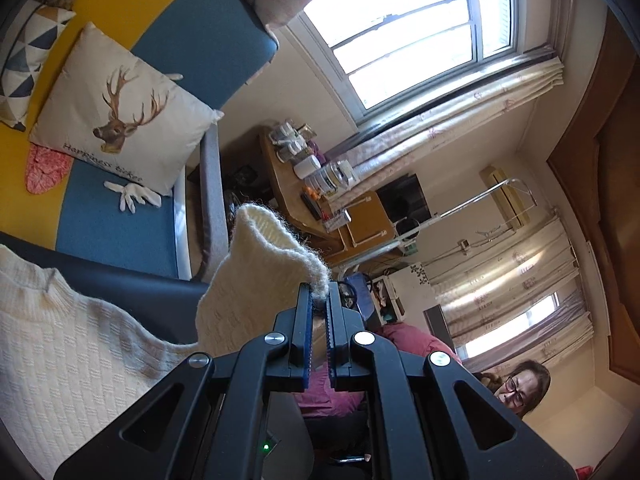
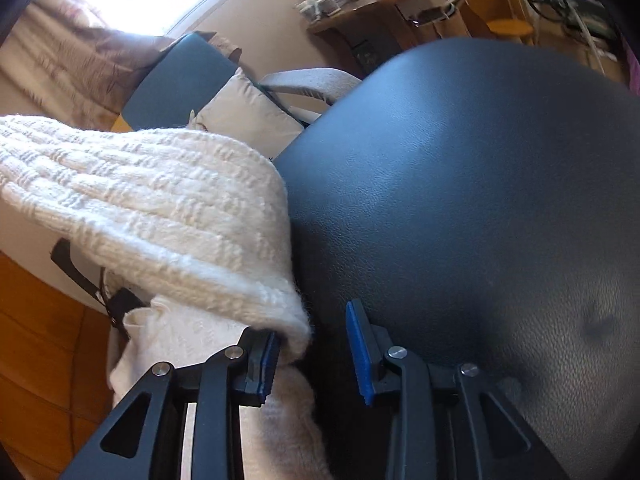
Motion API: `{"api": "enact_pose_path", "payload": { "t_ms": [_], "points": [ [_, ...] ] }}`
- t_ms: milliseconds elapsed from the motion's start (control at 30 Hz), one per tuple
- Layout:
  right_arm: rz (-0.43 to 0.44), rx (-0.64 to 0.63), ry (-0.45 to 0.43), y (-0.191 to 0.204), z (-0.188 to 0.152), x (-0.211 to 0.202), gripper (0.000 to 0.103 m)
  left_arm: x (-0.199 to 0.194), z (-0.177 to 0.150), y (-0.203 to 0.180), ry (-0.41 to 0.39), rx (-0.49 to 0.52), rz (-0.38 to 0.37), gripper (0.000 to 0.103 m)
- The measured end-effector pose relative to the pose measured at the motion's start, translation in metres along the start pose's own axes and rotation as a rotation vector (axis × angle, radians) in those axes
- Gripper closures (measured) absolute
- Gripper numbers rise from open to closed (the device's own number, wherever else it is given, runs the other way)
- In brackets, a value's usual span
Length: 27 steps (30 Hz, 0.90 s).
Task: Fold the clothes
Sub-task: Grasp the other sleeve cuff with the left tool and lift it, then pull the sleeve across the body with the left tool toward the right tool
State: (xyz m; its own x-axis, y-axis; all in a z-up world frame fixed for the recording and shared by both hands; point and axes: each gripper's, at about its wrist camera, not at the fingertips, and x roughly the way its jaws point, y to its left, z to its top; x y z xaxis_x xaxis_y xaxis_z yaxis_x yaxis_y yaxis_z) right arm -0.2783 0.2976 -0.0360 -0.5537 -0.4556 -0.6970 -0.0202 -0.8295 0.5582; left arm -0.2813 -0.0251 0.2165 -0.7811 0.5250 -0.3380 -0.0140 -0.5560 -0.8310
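Observation:
A cream knitted sweater [image 1: 68, 340] lies on a black leather surface [image 1: 140, 292]. My left gripper [image 1: 319, 300] is shut on the sweater's sleeve cuff [image 1: 276, 252] and holds it lifted in the air. In the right wrist view the sweater's hem [image 2: 160, 216] drapes over the edge of the black surface [image 2: 480, 200]. My right gripper [image 2: 312, 344] is open, its jaws wide apart. The hem's corner rests against the left finger pad [image 2: 270, 364]; the right finger sits on the black leather.
A blue and yellow sofa [image 1: 208, 36] with a deer cushion [image 1: 120, 108] stands behind. A wooden desk [image 1: 288, 184] holds several jars. A person in a red top [image 1: 516, 384] sits nearby. Wooden floor [image 2: 36, 340] lies below the surface's edge.

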Motion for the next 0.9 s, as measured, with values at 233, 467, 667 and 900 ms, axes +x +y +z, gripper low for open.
{"api": "enact_pose_path", "payload": {
  "t_ms": [233,467,667,900],
  "points": [
    [-0.060,-0.123,-0.007,0.023,-0.002,0.004,0.074,-0.067,0.001,0.065,-0.084,-0.023,0.027,0.099],
    [-0.122,-0.218,0.010,0.042,-0.013,0.012,0.074,-0.122,-0.032,0.174,-0.126,-0.109,0.157,0.099],
    [-0.193,-0.324,0.024,0.061,-0.025,0.023,0.074,-0.143,-0.077,0.275,-0.099,-0.257,0.293,0.099],
    [-0.239,-0.400,0.031,0.071,-0.032,0.024,0.074,-0.156,-0.108,0.321,-0.062,-0.270,0.393,0.099]
  ]
}}
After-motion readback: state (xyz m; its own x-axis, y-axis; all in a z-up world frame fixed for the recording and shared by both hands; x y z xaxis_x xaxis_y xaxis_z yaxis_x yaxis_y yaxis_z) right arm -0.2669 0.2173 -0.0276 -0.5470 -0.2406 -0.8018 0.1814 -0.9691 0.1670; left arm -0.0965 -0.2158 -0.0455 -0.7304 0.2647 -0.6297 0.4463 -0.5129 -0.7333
